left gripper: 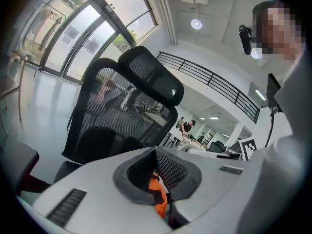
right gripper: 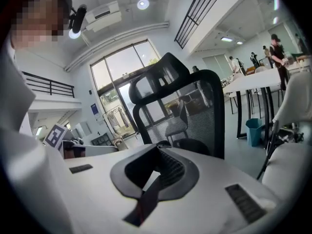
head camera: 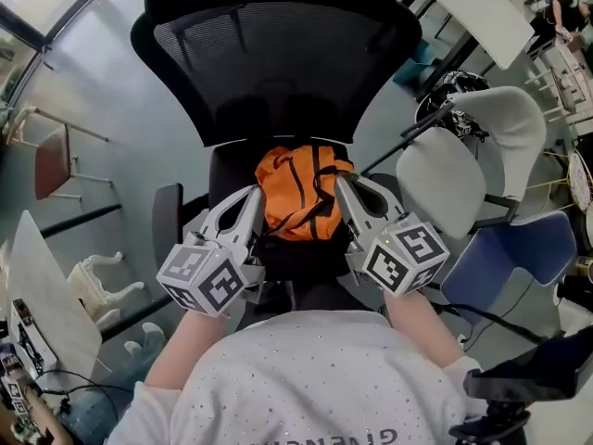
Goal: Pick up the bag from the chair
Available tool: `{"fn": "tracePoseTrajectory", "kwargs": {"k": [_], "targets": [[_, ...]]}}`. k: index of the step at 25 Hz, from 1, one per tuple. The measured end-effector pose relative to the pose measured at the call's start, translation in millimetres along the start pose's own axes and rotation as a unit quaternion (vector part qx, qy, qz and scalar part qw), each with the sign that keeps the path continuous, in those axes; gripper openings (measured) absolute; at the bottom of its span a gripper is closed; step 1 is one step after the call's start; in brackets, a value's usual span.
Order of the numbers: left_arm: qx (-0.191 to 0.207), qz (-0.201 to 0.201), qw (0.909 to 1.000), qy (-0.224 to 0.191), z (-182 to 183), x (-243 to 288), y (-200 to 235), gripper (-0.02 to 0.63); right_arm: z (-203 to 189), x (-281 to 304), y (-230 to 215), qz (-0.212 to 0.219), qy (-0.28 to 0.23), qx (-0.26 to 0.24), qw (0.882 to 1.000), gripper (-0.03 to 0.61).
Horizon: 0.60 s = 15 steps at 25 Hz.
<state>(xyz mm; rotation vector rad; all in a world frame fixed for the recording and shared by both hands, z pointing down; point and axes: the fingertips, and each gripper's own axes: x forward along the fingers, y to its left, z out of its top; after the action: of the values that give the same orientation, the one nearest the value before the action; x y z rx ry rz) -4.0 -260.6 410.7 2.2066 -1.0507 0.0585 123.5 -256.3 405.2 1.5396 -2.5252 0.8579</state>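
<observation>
While tips-inward over chair (head camera: 278, 54), L gripper (head camera: 252, 197) & R gripper (head camera: 341, 185) each tight on orange bag (head camera: 296, 193).

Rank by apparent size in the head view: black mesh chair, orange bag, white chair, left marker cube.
1. black mesh chair
2. white chair
3. orange bag and left marker cube: alike; the cube is nearer the camera, so unranked.

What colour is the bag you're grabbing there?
The bag is bright orange with black straps; the head view shows it best.

Grey floor (head camera: 93, 91) carries blk office chair (head camera: 278, 54); orange bag (head camera: 296, 193) at its seat, contact unclear.
</observation>
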Motion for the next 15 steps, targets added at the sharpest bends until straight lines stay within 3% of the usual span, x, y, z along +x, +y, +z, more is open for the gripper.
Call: {"fn": "tracePoseTrajectory", "kwargs": {"k": [5,8,12,15], "targets": [[0.035,0.046,0.9982,-0.014,-8,22,9,0.006,-17,20,-36,-0.007,0.046,0.007,0.999,0.002],[0.05,0.07,0.9962,-0.014,-17,28,10,0.005,-38,28,-53,-0.016,0.09,-0.014,0.996,0.002],[0.01,0.079,0.9966,0.02,-37,29,15,0.005,-66,33,-58,0.003,0.127,-0.053,0.99,0.002],[-0.012,0.092,0.9947,0.044,-51,29,22,0.005,-83,36,-66,-0.006,0.14,-0.036,0.989,0.002]]}}
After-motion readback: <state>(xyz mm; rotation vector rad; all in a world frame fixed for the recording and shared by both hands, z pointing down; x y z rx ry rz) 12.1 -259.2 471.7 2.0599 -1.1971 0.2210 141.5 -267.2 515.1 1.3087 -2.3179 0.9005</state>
